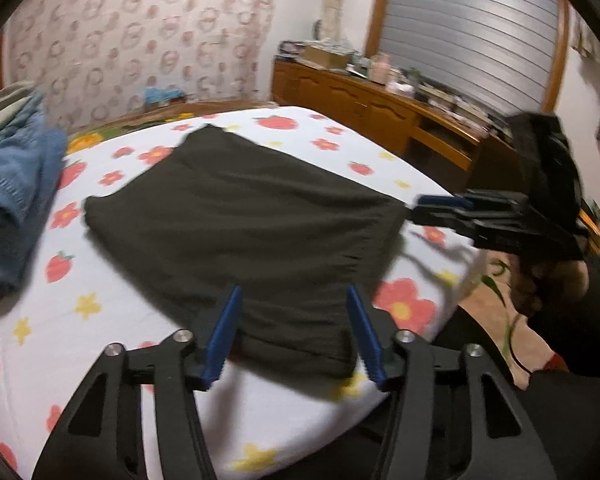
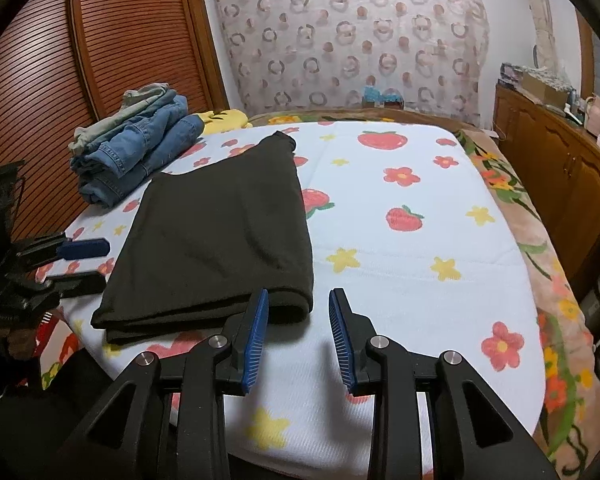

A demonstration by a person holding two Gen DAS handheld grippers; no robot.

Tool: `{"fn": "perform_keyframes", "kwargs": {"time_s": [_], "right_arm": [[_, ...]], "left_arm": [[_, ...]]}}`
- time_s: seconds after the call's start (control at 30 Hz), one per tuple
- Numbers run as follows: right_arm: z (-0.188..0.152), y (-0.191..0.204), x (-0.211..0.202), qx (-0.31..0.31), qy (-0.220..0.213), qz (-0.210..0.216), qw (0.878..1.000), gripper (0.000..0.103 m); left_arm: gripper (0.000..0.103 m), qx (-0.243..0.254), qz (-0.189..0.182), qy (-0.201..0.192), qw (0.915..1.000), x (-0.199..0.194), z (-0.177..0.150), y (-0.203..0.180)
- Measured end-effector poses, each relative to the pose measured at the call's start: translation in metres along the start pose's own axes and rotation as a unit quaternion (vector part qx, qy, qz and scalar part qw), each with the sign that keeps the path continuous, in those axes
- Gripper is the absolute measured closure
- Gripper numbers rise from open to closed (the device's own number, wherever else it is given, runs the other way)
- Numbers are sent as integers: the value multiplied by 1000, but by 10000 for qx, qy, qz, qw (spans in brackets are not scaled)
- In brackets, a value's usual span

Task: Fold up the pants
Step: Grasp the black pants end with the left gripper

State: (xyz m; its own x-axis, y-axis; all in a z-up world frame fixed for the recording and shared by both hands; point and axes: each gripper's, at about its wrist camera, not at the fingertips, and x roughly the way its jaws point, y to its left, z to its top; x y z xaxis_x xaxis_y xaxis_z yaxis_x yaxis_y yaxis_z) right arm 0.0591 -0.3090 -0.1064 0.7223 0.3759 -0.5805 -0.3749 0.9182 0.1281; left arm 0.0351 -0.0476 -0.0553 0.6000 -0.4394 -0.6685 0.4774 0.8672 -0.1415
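I see the black pants folded flat on the flowered bedsheet, beside a stack of jeans | my left gripper hangs parted over their near edge, nothing pinched | my right gripper gapes at their near corner, gripping nothing.

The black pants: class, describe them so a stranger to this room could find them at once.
Start at the bed with the white strawberry-and-flower sheet. Near its front edge lie the black pants, folded into a flat rectangle. Unlike the stack of blue jeans behind them toward the wooden shutter door, they are plain dark cloth, a single item lying low.
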Motion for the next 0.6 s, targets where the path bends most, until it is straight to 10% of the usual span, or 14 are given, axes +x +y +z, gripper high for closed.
{"fn": "perform_keyframes", "kwargs": {"time_s": [0.6], "right_arm": [[4,-3,11,158,108,42,9998,71]], "left_arm": [[64,457,-306,543,9970,18,-19,-23]]}}
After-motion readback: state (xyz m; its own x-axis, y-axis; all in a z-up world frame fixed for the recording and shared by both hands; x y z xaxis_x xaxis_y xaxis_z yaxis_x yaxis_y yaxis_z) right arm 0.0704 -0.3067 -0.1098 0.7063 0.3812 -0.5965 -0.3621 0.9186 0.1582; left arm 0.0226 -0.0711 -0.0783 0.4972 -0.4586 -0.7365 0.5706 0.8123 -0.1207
